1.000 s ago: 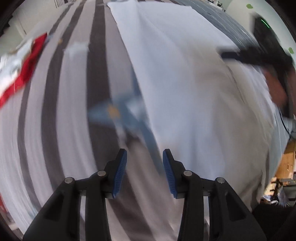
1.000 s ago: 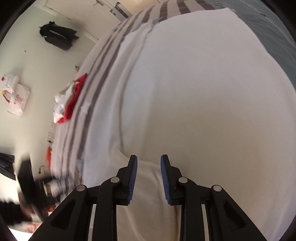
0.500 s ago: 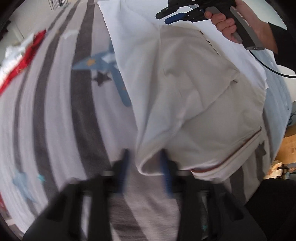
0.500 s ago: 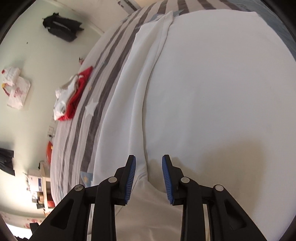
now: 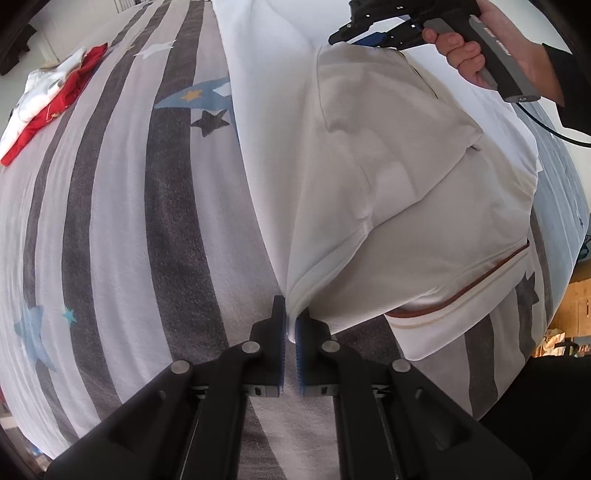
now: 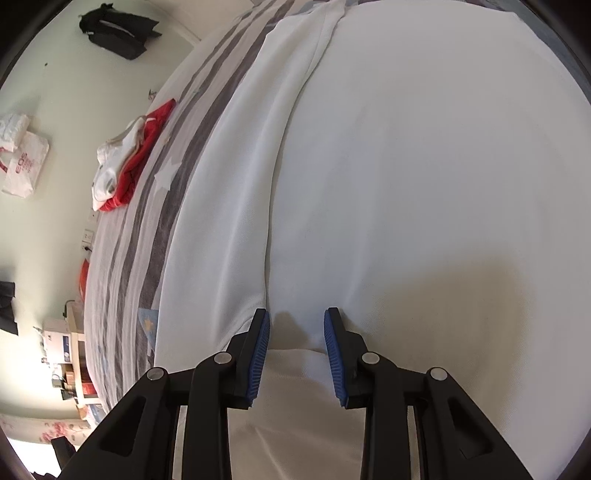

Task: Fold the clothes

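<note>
Through the left wrist camera we see our left gripper (image 5: 290, 325) clenched on the near corner of the cream garment (image 5: 406, 206), which lies folded over on a white sheet (image 5: 258, 110) spread across the striped bedspread (image 5: 110, 221). Far across the garment, our right hand (image 5: 461, 51) holds the right gripper (image 5: 354, 29) at its other corner. A red and white clothes pile (image 5: 48, 96) lies well apart to the left.

Through the right wrist camera, our right gripper (image 6: 297, 332) stands partly spread, its pads (image 6: 260, 350) straddling the garment's edge (image 6: 295, 369) without pressing it. The white sheet (image 6: 406, 166) fills the view ahead. The clothes pile (image 6: 125, 158) sits on the bedspread (image 6: 122, 258) at left, with a black bag (image 6: 114, 29) and white bags (image 6: 22, 158) on the floor beyond.
</note>
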{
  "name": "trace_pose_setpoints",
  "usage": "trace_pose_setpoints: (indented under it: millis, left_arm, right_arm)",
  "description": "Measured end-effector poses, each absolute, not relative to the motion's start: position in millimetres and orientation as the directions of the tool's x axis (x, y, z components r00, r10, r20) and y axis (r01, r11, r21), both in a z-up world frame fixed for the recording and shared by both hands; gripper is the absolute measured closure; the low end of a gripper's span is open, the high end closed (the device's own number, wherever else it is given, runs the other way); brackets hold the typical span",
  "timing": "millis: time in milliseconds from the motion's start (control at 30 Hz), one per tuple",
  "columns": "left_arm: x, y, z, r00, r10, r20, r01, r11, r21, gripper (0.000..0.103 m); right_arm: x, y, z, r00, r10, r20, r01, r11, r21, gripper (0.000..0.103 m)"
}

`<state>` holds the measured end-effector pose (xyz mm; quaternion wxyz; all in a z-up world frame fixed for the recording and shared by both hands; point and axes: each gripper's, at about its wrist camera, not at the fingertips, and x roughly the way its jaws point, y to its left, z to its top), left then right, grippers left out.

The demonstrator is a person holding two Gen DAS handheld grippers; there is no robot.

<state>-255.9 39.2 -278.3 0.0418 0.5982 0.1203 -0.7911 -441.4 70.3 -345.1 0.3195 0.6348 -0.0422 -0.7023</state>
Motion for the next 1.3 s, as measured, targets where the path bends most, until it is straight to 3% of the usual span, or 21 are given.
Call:
trace_pose_setpoints:
  millis: [333,467,600,667,867,1300]
  left_arm:
    - [-261.9,36.1,-278.4,-0.271,0.083,-0.959,0.222,-0.964,-0.147,0.1]
    - [-262.4,34.4,-276.7,-0.262,0.083,-0.961,0.228,-0.963,-0.145,0.1]
    - [-264.4,34.8,-277.5,-0.252,0.08,-0.965,0.226,-0.964,-0.139,0.1]
    - [-264.6,33.8,-278.7,-0.247,0.085,-0.965,0.235,-0.961,-0.145,0.1]
    - [-267.5,31.9,-281.3,-0.237,0.091,-0.967,0.253,-0.955,-0.152,0.1]
    - [-249.6,23.7,-256.5,-0.219,0.13,-0.967,0.247,-0.951,-0.183,0.1]
  right_arm:
    - [-467.1,54.9,-332.1,-0.018,-0.544,-0.839,0.376,-0.781,0.499,0.075]
    - [-488.4,31.5,-325.6,-0.019,-0.58,-0.814,0.387,-0.755,0.529,0.065]
    - [-500.0,8.0,-336.6,0.01,-0.531,-0.847,0.41,-0.771,0.488,0.065]
    - [-500.7,6.9,-346.8,0.011,-0.488,-0.873,0.406,-0.796,0.45,0.075]
    - [-494.8,29.6,-347.7,-0.019,-0.515,-0.857,0.371,-0.799,0.472,0.081]
    - [-483.3,73.2,-309.5,-0.154,-0.474,-0.867,0.383,-0.837,0.39,0.079]
